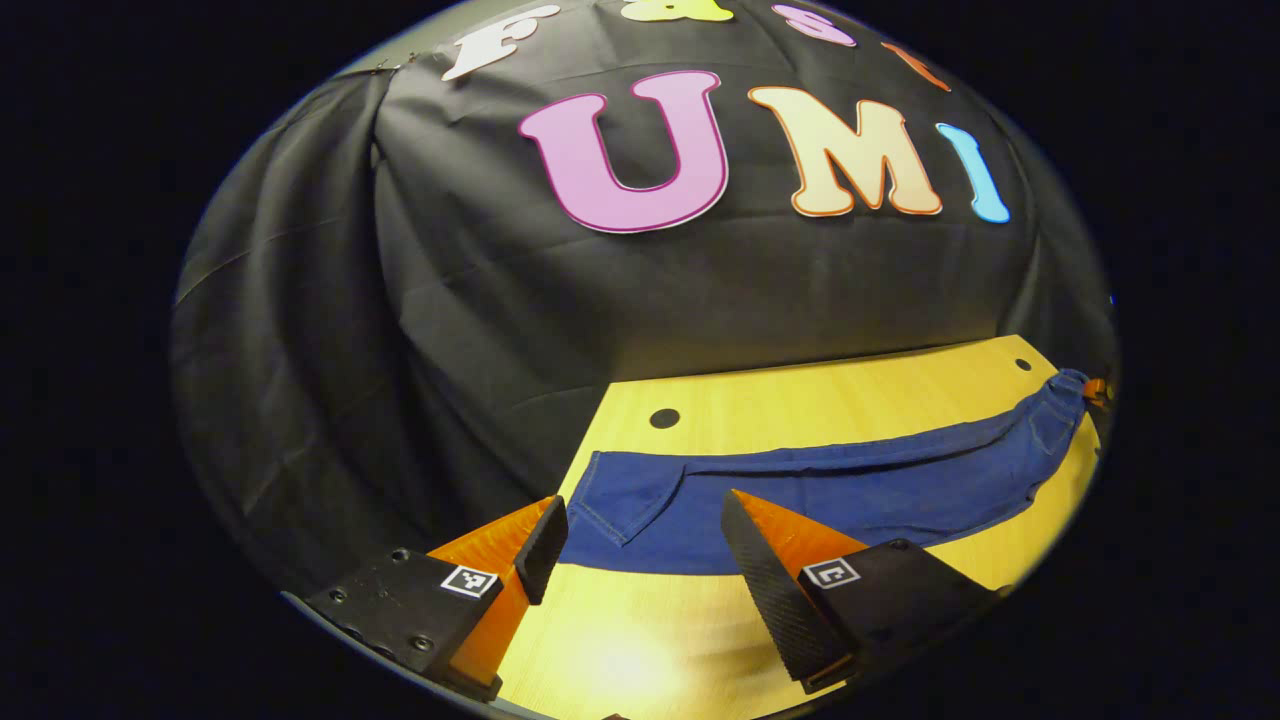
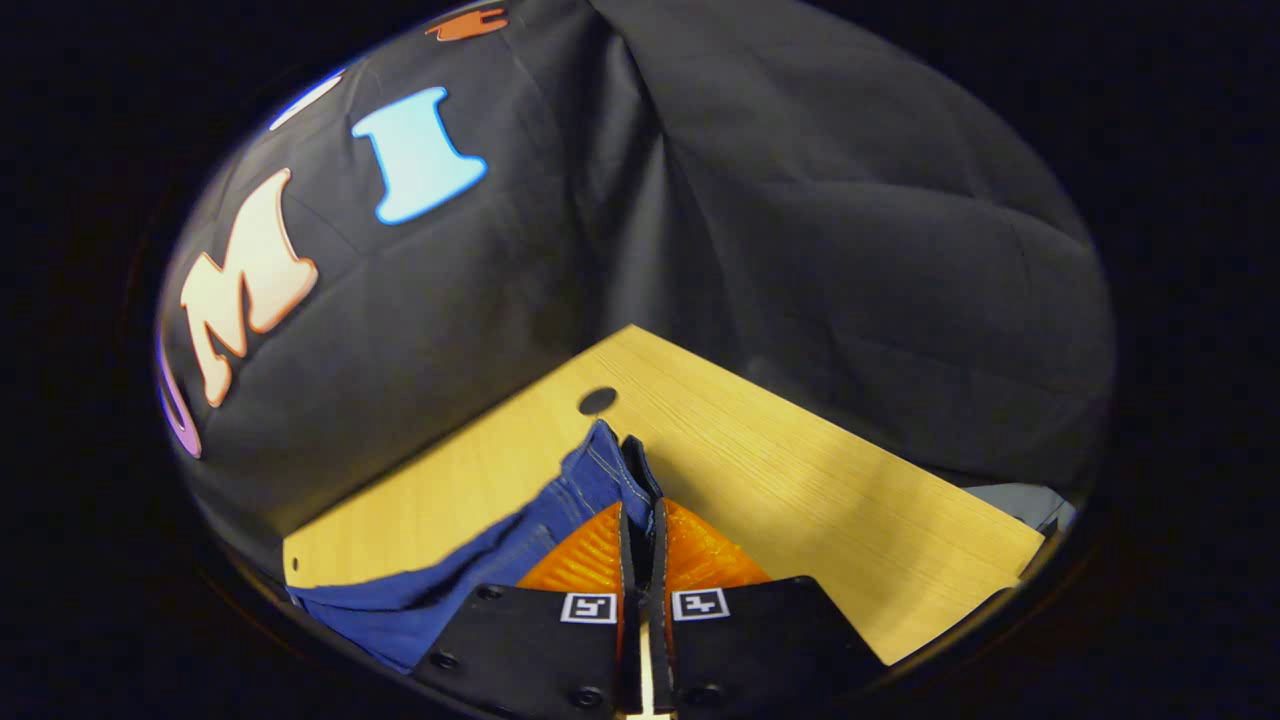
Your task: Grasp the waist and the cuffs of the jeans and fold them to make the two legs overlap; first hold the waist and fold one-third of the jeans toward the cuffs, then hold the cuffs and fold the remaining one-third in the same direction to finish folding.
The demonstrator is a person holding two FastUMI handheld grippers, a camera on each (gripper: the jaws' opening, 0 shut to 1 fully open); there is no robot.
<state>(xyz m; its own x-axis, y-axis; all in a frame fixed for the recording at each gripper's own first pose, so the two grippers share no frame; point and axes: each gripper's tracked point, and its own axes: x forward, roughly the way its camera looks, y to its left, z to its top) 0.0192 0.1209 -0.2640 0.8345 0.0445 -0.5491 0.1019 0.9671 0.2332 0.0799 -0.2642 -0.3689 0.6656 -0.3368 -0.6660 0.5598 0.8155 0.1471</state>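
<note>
Blue jeans lie long and flat on the wooden counter. Left claw gapes wide, empty. Right claw pinches their cuff.

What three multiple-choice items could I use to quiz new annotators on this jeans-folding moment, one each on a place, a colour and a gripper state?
1. Where do the jeans lie?
A. spread along the wooden table
B. hung on the booth wall
C. in a basket

2. What colour are the jeans?
A. black
B. blue
C. grey

3. How do the two grippers stand?
A. both open
B. left gripper shut, right gripper open
C. left gripper open, right gripper shut on the jeans

Answers:
1 A: the left gripper view shows the denim stretched flat across the tabletop.
2 B: the cloth is blue in both views.
3 C: the left fingers stand wide apart above the near end of the jeans, while in the right gripper view the fingers are pressed together on a denim edge.
</note>
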